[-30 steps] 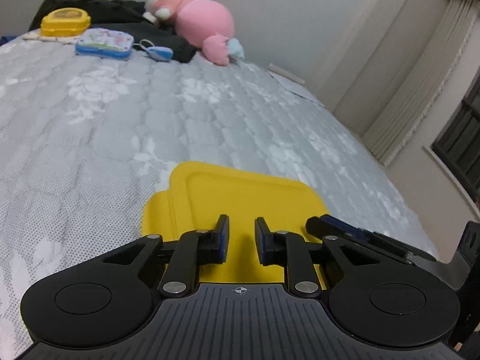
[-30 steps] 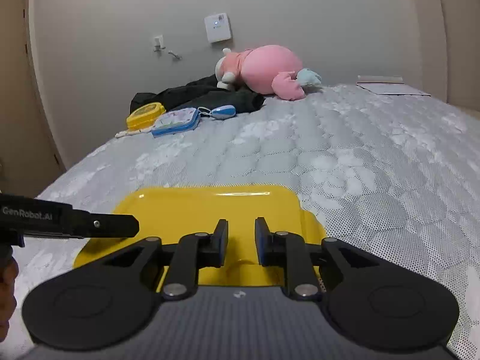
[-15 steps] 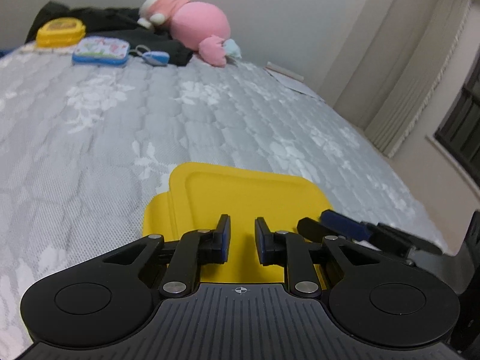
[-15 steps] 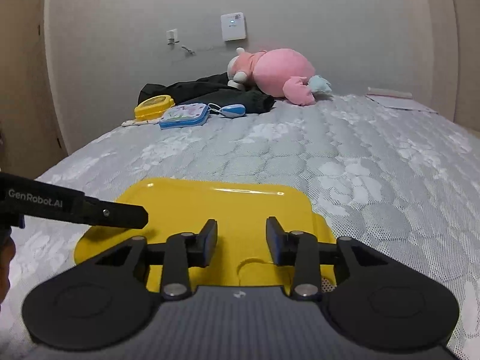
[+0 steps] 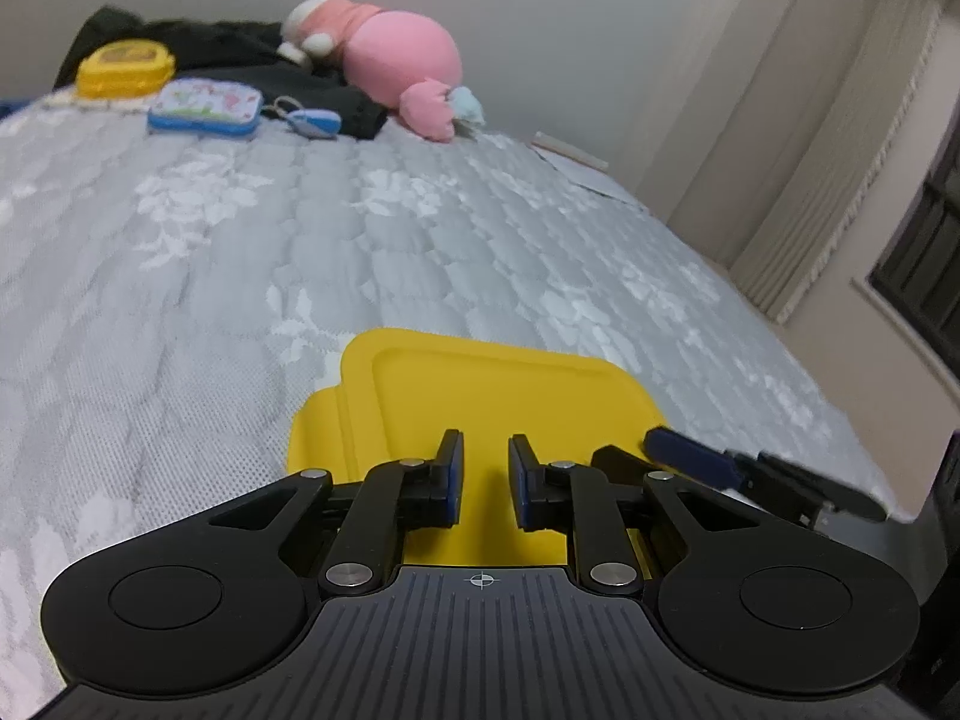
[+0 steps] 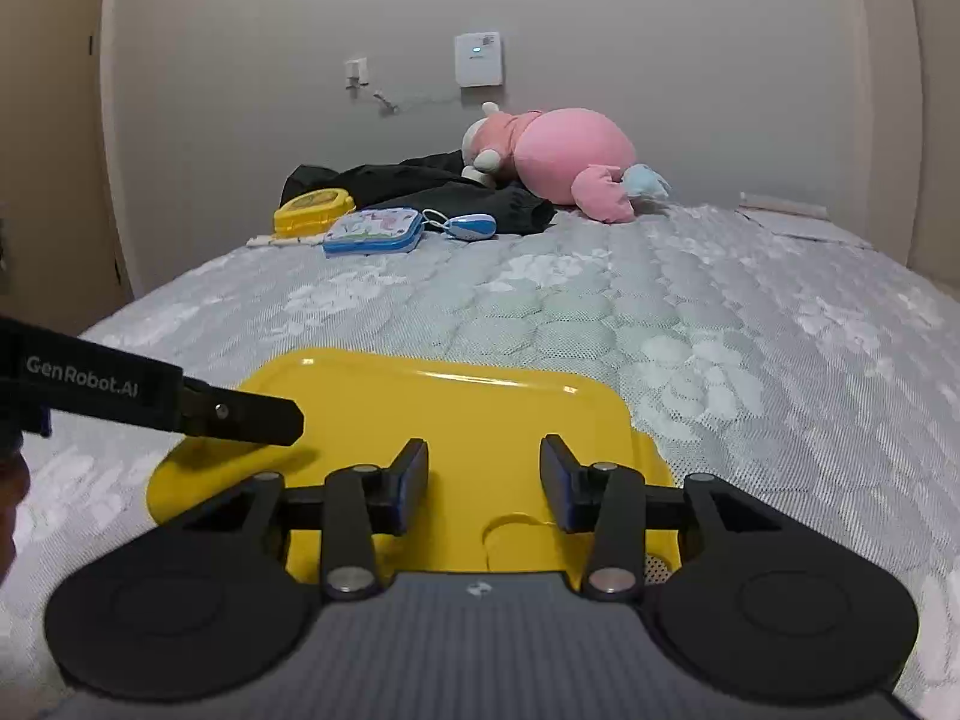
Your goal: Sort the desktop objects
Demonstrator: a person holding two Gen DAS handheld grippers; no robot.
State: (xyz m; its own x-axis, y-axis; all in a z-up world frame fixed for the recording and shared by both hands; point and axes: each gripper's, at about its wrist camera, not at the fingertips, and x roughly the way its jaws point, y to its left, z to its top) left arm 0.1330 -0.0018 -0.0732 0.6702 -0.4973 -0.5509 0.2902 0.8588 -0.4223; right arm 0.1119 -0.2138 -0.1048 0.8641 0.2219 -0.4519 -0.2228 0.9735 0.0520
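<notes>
right gripper [image 6: 484, 483] opening over yellow tray [image 6: 432, 414], seemingly empty.

We saw a grey quilted mattress with a pale flower pattern [image 6: 720, 312] filling the scene. At its far end lay a pink plush toy with a white head [image 6: 558, 156], partly on a crumpled black garment [image 6: 420, 180] to its left. A white box [image 6: 478, 59] and a small wall socket [image 6: 355, 71] hung above. Flat white papers [image 6: 792, 219] lay far right, near beige pleated curtains [image 5: 840, 138] and a dark window [image 5: 924, 264].
</notes>
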